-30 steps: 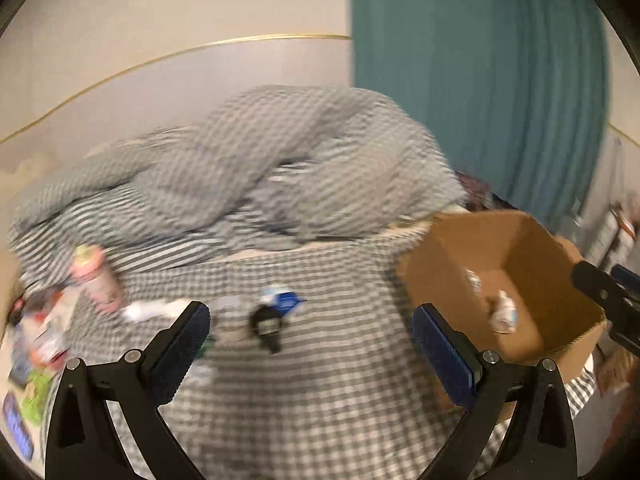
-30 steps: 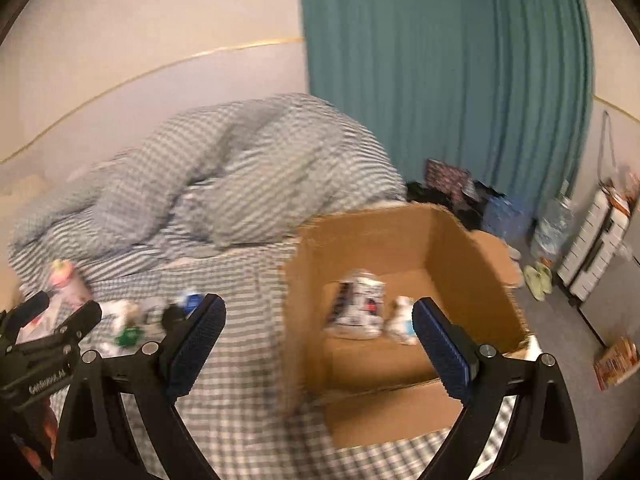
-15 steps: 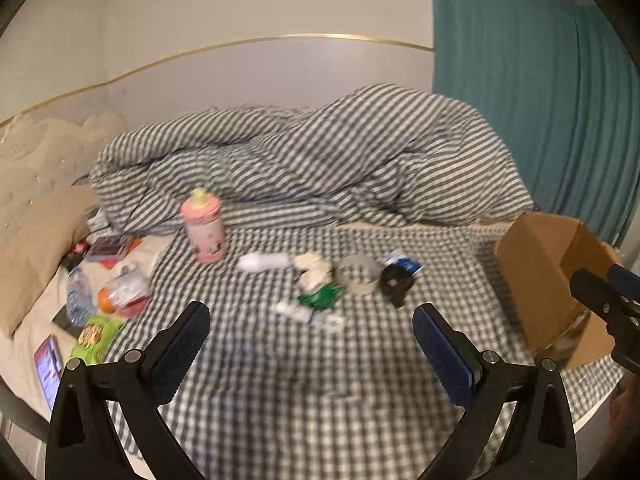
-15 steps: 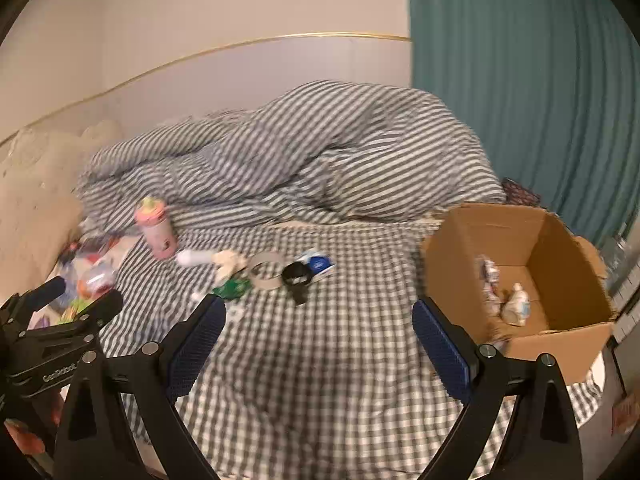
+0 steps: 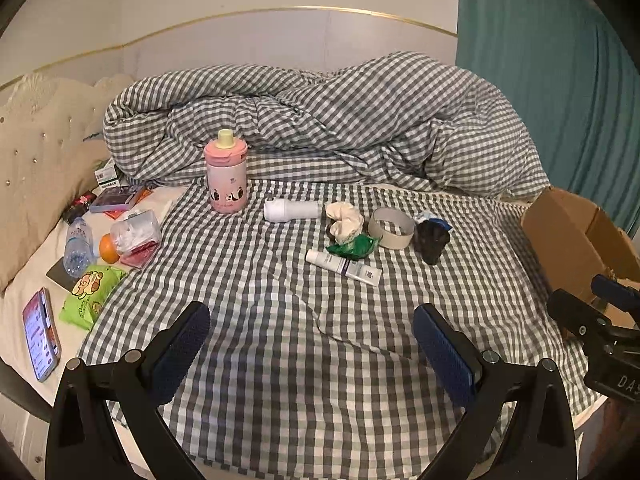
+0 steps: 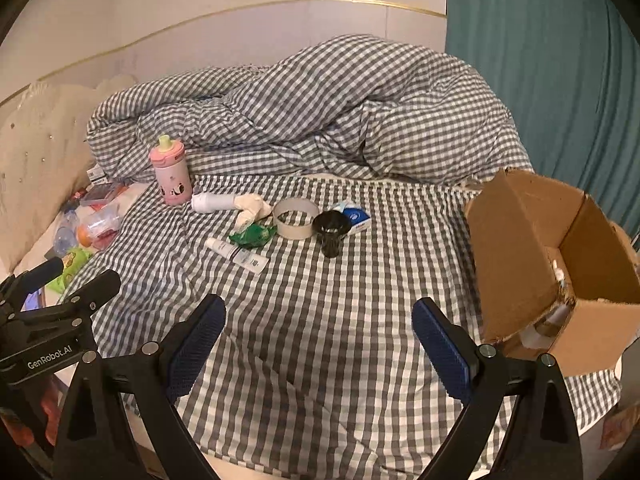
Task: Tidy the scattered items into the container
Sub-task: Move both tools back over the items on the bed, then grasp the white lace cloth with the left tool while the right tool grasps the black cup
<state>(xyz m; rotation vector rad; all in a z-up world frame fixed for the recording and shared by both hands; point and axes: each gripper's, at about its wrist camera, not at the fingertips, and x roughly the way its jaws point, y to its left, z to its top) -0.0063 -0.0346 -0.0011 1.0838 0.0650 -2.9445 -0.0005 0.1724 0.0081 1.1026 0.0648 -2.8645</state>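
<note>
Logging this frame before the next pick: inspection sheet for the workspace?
Surface: checked bedsheet, wrinkled.
Job's things: pink bottle upright; white bottle, tube, tape ring, black cup, green wrapper, cloth wad lying mid-bed; cardboard box at right edge, partly filled.
Clutter: phone, snack bag, water bottle, orange at left.
Grippers: left hand-held gripper and right hand-held gripper open, empty.
Cables: nothing seen.
Surroundings: bunched duvet, teal curtain.
</note>
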